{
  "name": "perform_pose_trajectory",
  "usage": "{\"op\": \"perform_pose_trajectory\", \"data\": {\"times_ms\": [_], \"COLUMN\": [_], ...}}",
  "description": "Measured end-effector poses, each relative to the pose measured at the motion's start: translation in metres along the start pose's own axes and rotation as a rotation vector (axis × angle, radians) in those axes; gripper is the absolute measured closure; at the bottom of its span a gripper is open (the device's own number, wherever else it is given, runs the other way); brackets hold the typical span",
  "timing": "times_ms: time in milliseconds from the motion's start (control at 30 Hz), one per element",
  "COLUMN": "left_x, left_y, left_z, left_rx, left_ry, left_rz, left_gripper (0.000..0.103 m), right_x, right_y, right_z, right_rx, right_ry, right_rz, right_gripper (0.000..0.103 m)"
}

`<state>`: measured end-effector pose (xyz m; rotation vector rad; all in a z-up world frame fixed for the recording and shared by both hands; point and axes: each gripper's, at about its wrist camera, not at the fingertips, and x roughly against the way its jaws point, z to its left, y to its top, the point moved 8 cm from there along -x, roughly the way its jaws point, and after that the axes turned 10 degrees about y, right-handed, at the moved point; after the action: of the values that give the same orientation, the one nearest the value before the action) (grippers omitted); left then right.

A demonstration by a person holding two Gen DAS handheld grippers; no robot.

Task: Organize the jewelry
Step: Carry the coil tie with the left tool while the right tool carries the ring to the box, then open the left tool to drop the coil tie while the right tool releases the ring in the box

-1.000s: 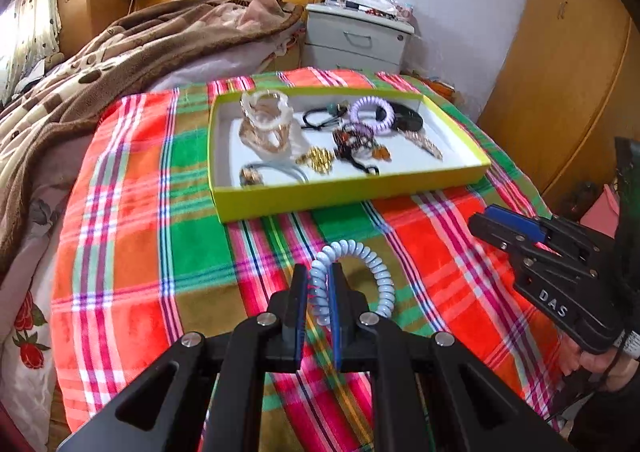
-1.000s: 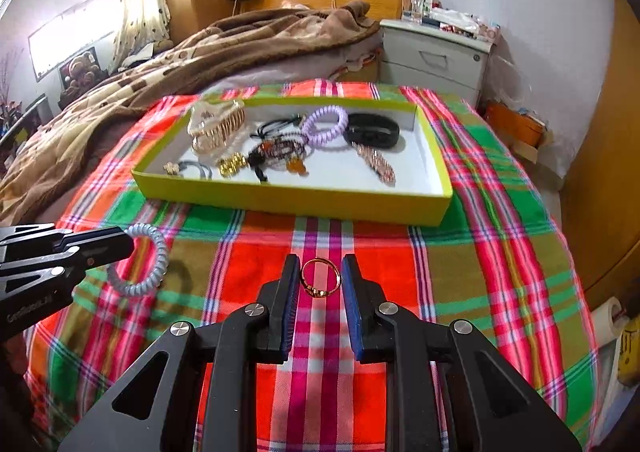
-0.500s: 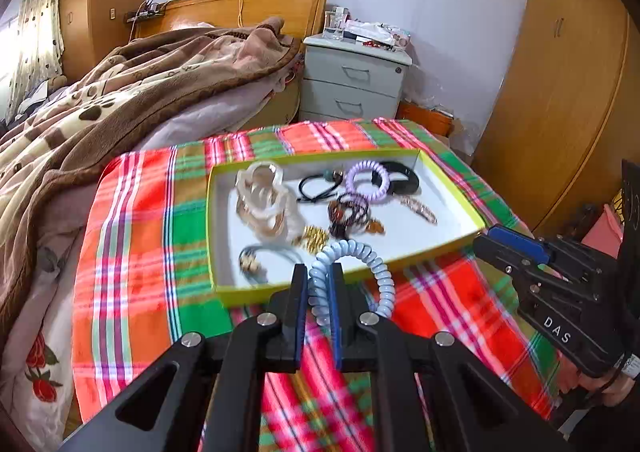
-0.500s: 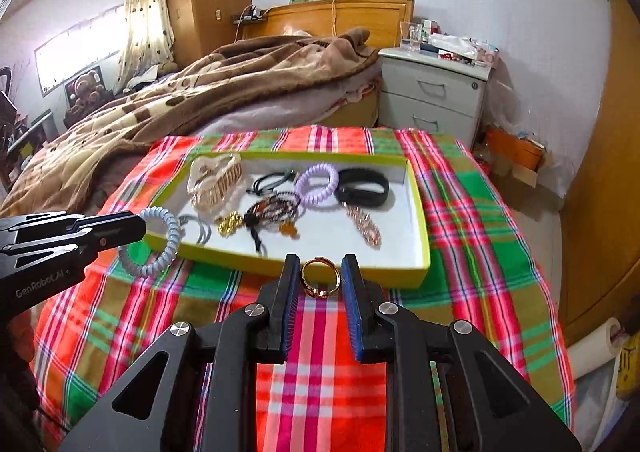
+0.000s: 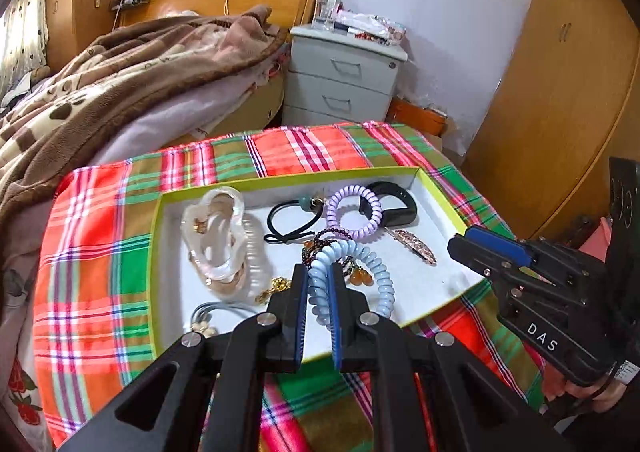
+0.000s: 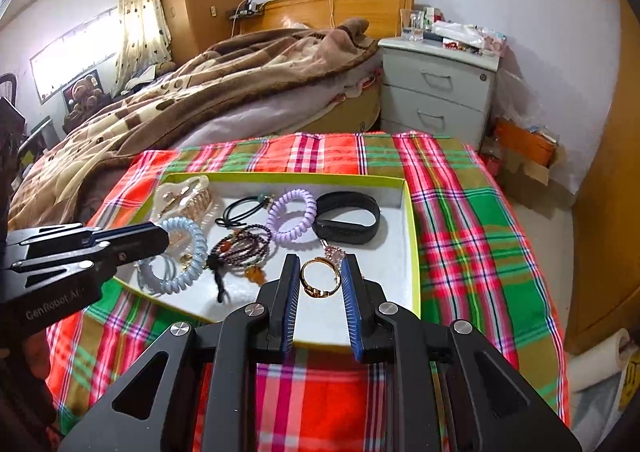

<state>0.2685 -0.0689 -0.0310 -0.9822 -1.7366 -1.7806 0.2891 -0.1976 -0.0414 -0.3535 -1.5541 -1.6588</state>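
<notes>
My left gripper (image 5: 319, 284) is shut on a pale blue spiral hair tie (image 5: 360, 268), held above the near part of the yellow-rimmed white tray (image 5: 440, 284). The same hair tie (image 6: 180, 256) hangs from the left gripper (image 6: 160, 238) at the left of the right wrist view. My right gripper (image 6: 320, 280) is shut on a gold ring (image 6: 318, 278) above the tray's near right part (image 6: 412, 252). Inside the tray lie a clear claw clip (image 5: 216, 236), a purple spiral tie (image 5: 354, 212), a black band (image 5: 394, 202), a dark bead bracelet (image 6: 240, 248) and a rhinestone clip (image 5: 416, 244).
The tray sits on a red and green plaid cloth (image 5: 92, 252) over a low table. A bed with a brown blanket (image 5: 120, 84) lies behind on the left. A grey nightstand (image 5: 344, 76) and a wooden wardrobe (image 5: 560, 92) stand at the back right.
Both grippers have moved forward from above the plaid cloth to above the tray, each still carrying its item. The tray looks closer and lower in both views.
</notes>
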Motion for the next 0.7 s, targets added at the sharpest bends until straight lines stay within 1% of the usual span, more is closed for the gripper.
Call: {"op": "perform_pose_trajectory", "data": {"times_ms": [167,233,300,467,567,700], "left_x": [-0.018,-0.025,-0.027,-0.031,-0.035,-0.034], "left_y": [-0.004,-0.008,-0.009,-0.01,-0.013,-0.014], "left_z": [-0.003,-0.002,-0.001,0.0,0.001,0.0], "left_rx": [-0.013,-0.011,-0.006,-0.007,0.006,0.005], "left_ry": [0.016,0.019,0.023,0.032,0.033,0.025], "left_rz": [0.031,0.051,0.056,0.065,0.084,0.084], "left_gripper": [0.093,0.093,0.093,0.092,0.092,0.092], "right_x": [-0.018,-0.024,-0.03,-0.04,-0.043,-0.043], "right_y": [-0.006,-0.009,-0.011,-0.015,-0.018,-0.018], "right_z": [-0.003,-0.003,-0.002,0.0,0.0,-0.002], "right_rx": [-0.001,0.002,0.01,0.032,0.041,0.044], "right_ry": [0.046,0.051,0.055,0.054,0.042,0.032], "right_rz": [0.058,0.074,0.092,0.132,0.148,0.149], "right_gripper": [0.081,0.081,0.081,0.081,0.081,0.081]}}
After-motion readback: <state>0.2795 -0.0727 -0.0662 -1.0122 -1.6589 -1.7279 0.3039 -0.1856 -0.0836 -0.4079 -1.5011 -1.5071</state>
